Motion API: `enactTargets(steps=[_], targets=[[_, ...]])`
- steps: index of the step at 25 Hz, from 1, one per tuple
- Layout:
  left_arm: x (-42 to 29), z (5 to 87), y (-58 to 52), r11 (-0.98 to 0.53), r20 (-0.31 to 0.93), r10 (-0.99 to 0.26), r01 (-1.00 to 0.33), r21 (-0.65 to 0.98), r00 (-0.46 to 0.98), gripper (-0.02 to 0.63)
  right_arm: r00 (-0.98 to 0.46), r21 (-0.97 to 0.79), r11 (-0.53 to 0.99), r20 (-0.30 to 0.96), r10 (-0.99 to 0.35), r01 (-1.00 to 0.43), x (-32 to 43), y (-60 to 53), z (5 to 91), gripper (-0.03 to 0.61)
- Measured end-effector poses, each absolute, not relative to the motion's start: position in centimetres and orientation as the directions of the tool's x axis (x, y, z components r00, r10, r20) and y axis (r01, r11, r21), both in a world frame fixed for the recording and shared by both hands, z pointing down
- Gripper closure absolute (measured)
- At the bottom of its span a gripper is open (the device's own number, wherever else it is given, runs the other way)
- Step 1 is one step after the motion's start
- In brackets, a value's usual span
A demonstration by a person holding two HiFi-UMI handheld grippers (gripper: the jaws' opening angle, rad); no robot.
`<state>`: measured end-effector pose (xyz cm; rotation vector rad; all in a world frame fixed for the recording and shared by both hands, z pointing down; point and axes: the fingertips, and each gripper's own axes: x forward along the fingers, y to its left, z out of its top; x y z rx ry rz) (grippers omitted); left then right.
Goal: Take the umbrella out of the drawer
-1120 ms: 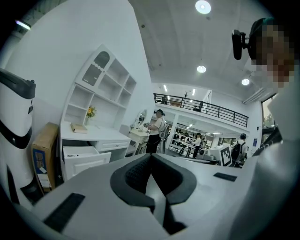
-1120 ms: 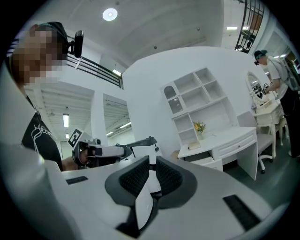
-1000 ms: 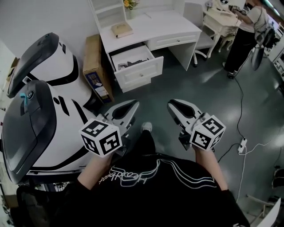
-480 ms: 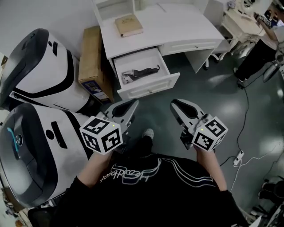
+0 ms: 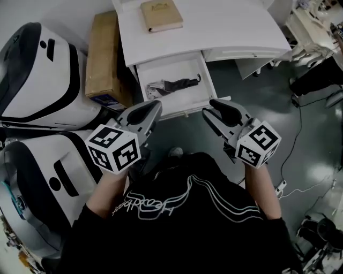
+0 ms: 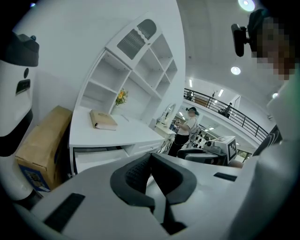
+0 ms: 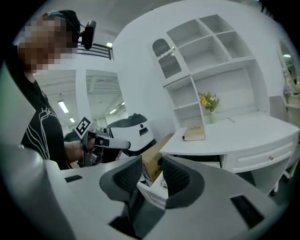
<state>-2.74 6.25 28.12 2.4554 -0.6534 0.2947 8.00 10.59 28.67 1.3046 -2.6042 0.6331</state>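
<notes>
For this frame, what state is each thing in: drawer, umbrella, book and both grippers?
drawer: pulled open
umbrella: folded shut, lying inside the drawer
book: closed, flat on the desk
left gripper: jaws together, holding nothing
right gripper: jaws opening, nothing between them

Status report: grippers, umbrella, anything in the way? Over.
Left gripper shut, empty. Right gripper opening, nothing between fingers. Umbrella lying in open drawer, untouched. Nothing on top of it.
</notes>
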Motion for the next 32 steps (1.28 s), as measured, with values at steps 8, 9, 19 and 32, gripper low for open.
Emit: enactTargets(steps=[8, 9, 19, 32], targets=[[-3.4, 30.9, 0.5, -0.64, 0.395, -0.442, -0.591, 0.491, 0.806, 0.594, -0.637, -0.062, 0.727, 0.538, -0.553, -0.684, 7.5, 3.7, 33.8, 0.372], [-3.5, 31.3, -0.3, -0.627, 0.402, -0.451, -0.603, 0.493, 0.797, 0.594, -0.645, -0.052, 0.756, 0.561, -0.519, -0.653, 7.2, 2.9, 34.7, 0.353], [-4.3, 36.0, -7.4, -0.492, 0.486, -0.488, -0.689, 0.533, 0.725, 0.594, -0.574, 0.03, 0.915, 0.77, -0.278, -0.402, 6.2, -5.0, 46.0, 0.331], [-7.0, 40.3, -11.4, -0.326, 0.576, -0.53, -0.776, 0.539, 0.622, 0.594, -0.334, -0.06, 0.996, 0.942, 0.034, -0.068, 7.0, -7.3, 61.7, 0.328]])
